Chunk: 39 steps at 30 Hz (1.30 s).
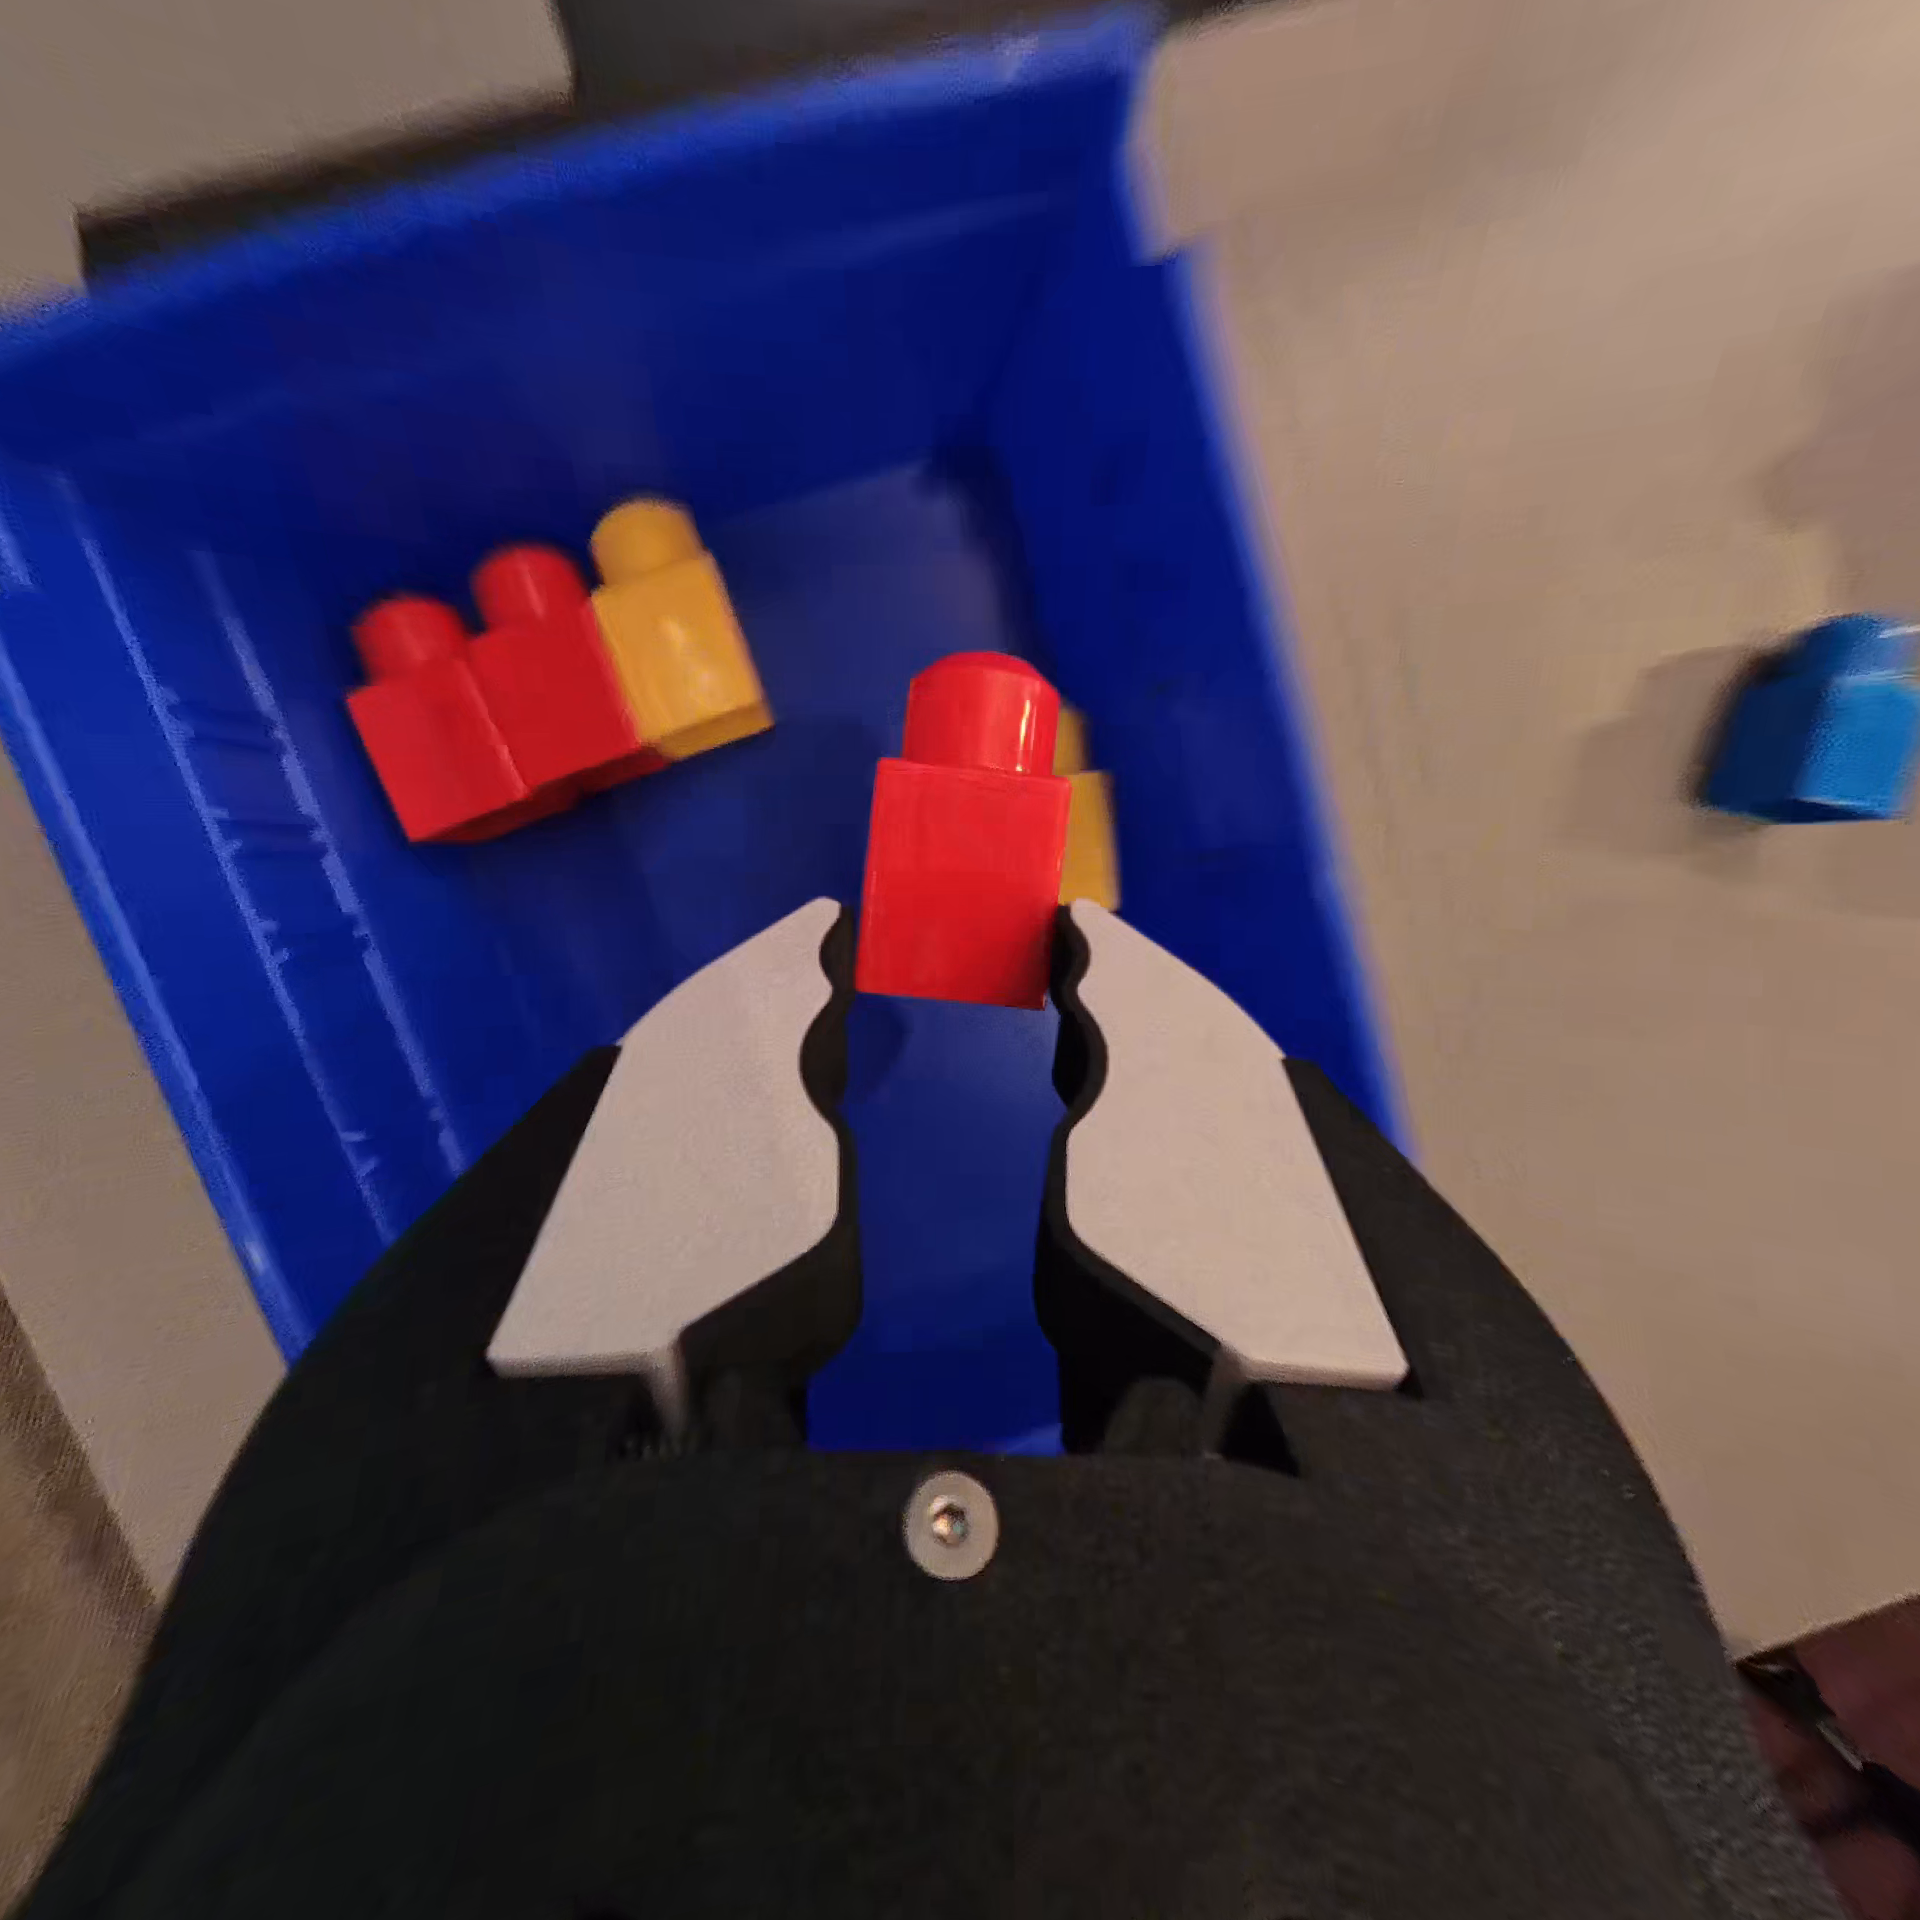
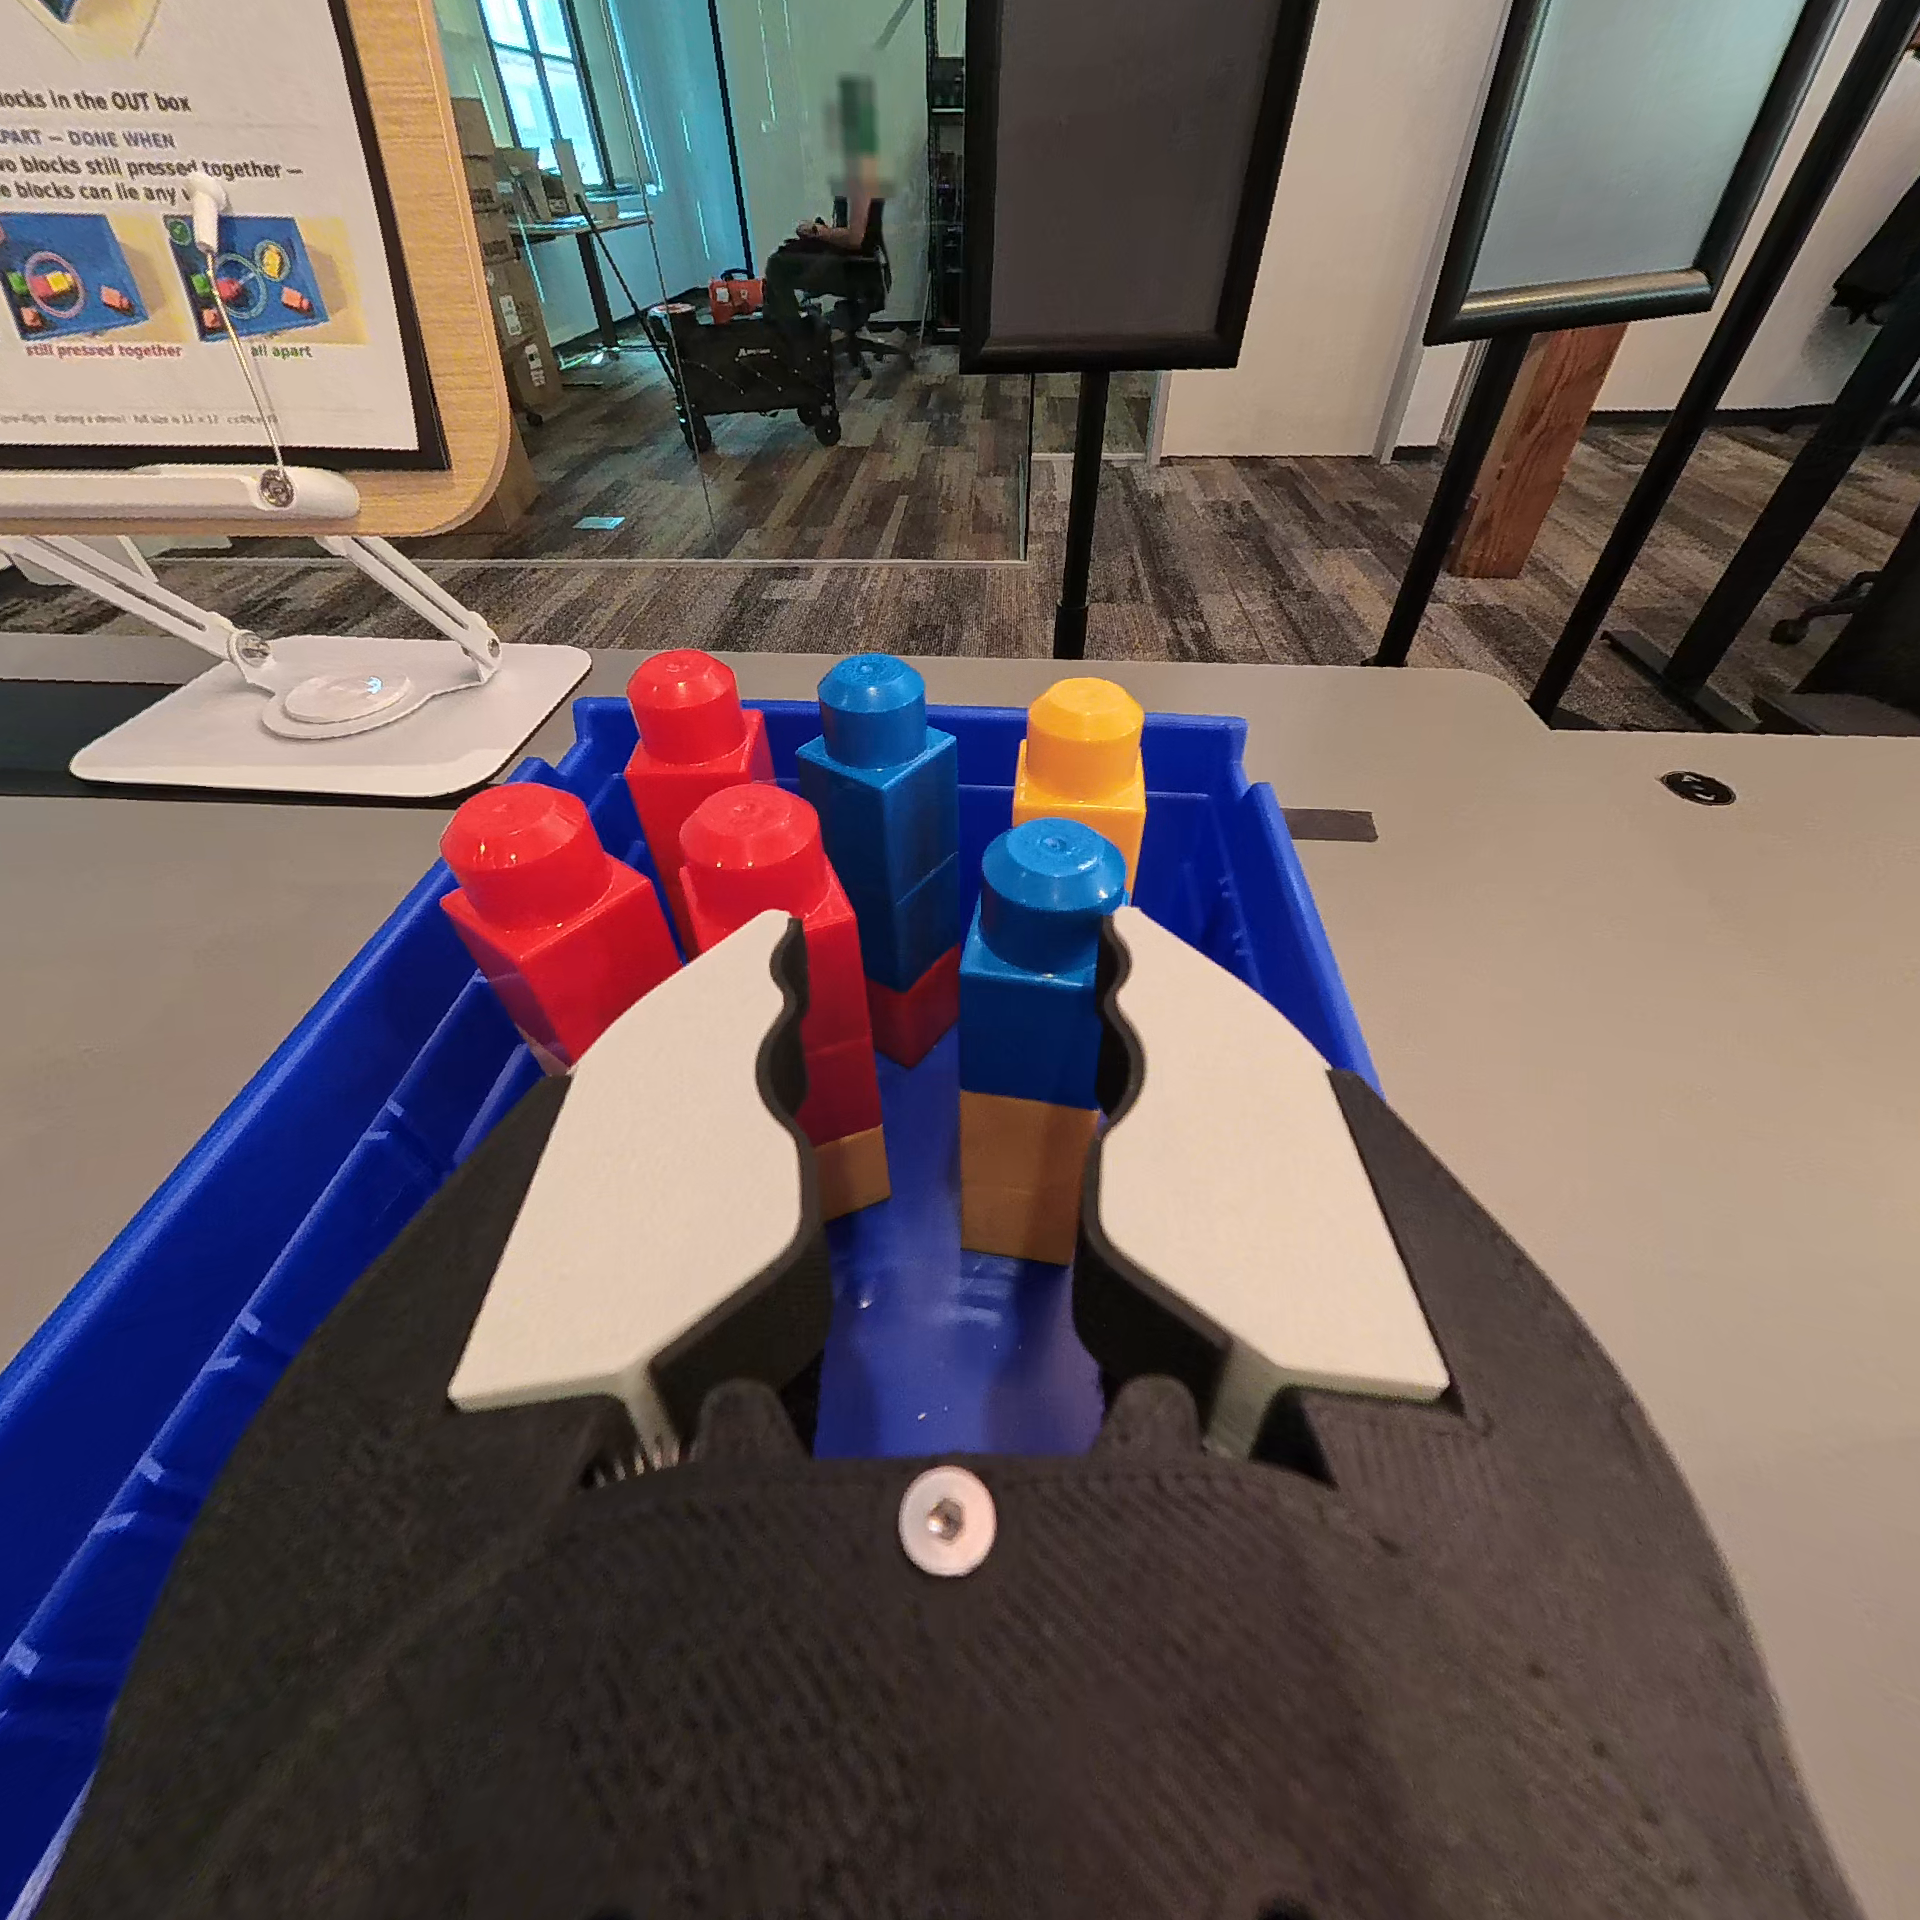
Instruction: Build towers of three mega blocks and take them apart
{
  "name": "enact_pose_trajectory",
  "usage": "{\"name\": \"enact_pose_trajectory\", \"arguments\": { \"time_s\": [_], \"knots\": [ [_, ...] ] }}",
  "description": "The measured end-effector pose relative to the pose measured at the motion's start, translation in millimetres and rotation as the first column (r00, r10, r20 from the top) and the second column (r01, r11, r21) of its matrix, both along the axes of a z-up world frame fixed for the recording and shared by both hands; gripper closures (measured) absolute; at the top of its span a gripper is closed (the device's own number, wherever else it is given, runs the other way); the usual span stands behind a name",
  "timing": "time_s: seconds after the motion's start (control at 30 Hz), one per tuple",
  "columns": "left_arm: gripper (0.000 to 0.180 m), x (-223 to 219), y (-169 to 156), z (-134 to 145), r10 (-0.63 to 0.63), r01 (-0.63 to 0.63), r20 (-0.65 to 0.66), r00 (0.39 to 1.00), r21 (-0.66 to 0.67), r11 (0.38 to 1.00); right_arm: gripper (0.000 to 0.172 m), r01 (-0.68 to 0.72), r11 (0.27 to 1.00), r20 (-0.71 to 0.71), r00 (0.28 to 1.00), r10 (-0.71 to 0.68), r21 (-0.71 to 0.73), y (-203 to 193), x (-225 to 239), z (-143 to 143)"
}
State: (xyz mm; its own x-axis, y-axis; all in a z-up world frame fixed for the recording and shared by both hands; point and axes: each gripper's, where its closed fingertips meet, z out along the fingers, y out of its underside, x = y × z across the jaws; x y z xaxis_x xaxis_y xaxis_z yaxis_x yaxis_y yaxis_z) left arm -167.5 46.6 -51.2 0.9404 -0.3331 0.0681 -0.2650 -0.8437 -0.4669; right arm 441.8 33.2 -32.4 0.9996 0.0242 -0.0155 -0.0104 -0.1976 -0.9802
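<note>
left tongs (image 1: pixel 951 951) clamp red block (image 1: pixel 961 862) at its base, stud toward frame top, long axis along the fingers, above blue bin (image 1: pixel 727 343) | bin holds red pair (image 1: pixel 488 707), yellow block (image 1: pixel 675 644) | right tongs (image 2: pixel 951 987) wide, nothing gripped, over second bin (image 2: pixel 1309 883) of upright towers (image 2: pixel 883 831), studs up | blue block (image 1: pixel 1818 727) on bench (image 1: pixel 1558 520), right edge

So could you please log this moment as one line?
left gripper: holds red block over bin | right gripper: open, above towers

Left bin (image 1: pixel 1091 343): 3 red blocks (image 1: pixel 961 883), 2 yellow (image 1: pixel 675 644); 1 blue block (image 1: pixel 1818 738) outside. Right bin (image 2: pixel 1299 883): 6 towers (image 2: pixel 883 831).
</note>
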Motion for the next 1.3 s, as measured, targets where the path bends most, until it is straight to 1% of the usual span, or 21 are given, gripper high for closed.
{"name": "enact_pose_trajectory", "arguments": {
  "time_s": [0.03, 0.1, 0.17, 0.2, 0.27, 0.3, 0.33, 0.43, 0.53, 0.6, 0.77, 0.9, 1.0, 1.03, 1.07, 1.13, 1.17, 1.23, 1.3],
  "knots": [
    [0.144, 15, -5, 20, -0.035, 0.033, 0.024, 0.999, 0.061, 0.998, 0.117, 0.001, 1.000, 0.002, 1.000, -0.001, -0.001, 0, 0, 0],
    [0.144, 50, -20, 55, -0.130, 0.125, 0.018, 0.991, 0.178, 0.976, 0.117, 0.000, 1.000, 0.005, 1.000, 0.000, -0.002, 0, 0, 0],
    [0.144, 98, -39, 75, -0.275, 0.260, 0.024, 0.961, 0.254, 0.931, 0.117, -0.002, 1.000, 0.004, 1.000, 0.002, 0.000, 0, -1, 1],
    [0.144, 125, -49, 77, -0.356, 0.333, 0.042, 0.933, 0.265, 0.905, 0.117, -0.003, 1.000, 0.004, 1.000, 0.003, 0.000, 0, -1, 1],
    [0.144, 174, -60, 64, -0.476, 0.447, 0.064, 0.877, 0.250, 0.859, 0.117, -0.005, 1.000, 0.004, 1.000, 0.005, 0.001, 0, -1, 1],
    [0.144, 195, -59, 50, -0.508, 0.481, 0.067, 0.859, 0.237, 0.844, 0.117, -0.006, 1.000, 0.003, 1.000, 0.006, 0.001, 0, -2, 1],
    [0.144, 210, -55, 32, -0.511, 0.490, 0.062, 0.857, 0.207, 0.847, 0.117, -0.007, 1.000, 0.003, 1.000, 0.007, 0.002, 0, -2, 1],
    [0.144, 229, -38, -24, -0.471, 0.469, -0.020, 0.882, 0.116, 0.875, 0.117, -0.013, 1.000, 0.012, 1.000, 0.013, -0.001, 0, -4, 2],
    [0.144, 226, -29, -59, -0.446, 0.457, -0.139, 0.884, 0.057, 0.888, 0.117, -0.018, 1.000, 0.024, 1.000, 0.018, 0.004, -1, -6, 4],
    [0.144, 226, -25, -70, -0.436, 0.447, -0.156, 0.886, 0.046, 0.893, 0.117, -0.019, 1.000, 0.030, 0.999, 0.019, 0.005, -1, -7, 5],
    [0.144, 217, -20, -86, -0.414, 0.424, -0.202, 0.888, 0.008, 0.906, 0.117, -0.027, 1.000, 0.027, 0.999, 0.027, -0.009, 1, -8, 0],
    [0.144, 225, -28, -96, -0.430, 0.427, -0.100, 0.897, -0.048, 0.903, 0.117, -0.028, 1.000, 0.026, 0.999, 0.028, -0.011, 1, -8, 0],
    [0.141, 222, -28, -96, -0.427, 0.423, -0.109, 0.898, -0.053, 0.904, 0.117, -0.029, 0.999, 0.025, 0.999, 0.029, -0.014, 2, -7, -1],
    [0.133, 221, -26, -93, -0.425, 0.424, -0.126, 0.896, -0.040, 0.905, 0.117, -0.029, 0.999, 0.025, 0.999, 0.029, -0.017, 2, -7, -2],
    [0.130, 219, -24, -87, -0.424, 0.426, -0.145, 0.894, -0.019, 0.904, 0.117, -0.028, 0.999, 0.026, 0.999, 0.029, -0.020, 2, -7, -2],
    [0.130, 217, -21, -65, -0.427, 0.439, -0.164, 0.889, 0.044, 0.898, 0.117, -0.028, 0.999, 0.025, 0.999, 0.029, -0.020, 2, -7, -3],
    [0.130, 217, -22, -48, -0.431, 0.446, -0.149, 0.890, 0.086, 0.891, 0.117, -0.028, 0.999, 0.024, 0.999, 0.029, -0.019, 2, -7, -2],
    [0.130, 211, -24, 0, -0.425, 0.437, -0.099, 0.900, 0.210, 0.875, 0.117, -0.028, 0.999, 0.023, 0.999, 0.028, -0.019, 2, -6, -2],
    [0.130, 186, -22, 49, -0.374, 0.370, -0.058, 0.926, 0.351, 0.860, 0.117, -0.027, 0.999, 0.019, 0.999, 0.028, -0.016, 2, -7, -3]
  ]
}}
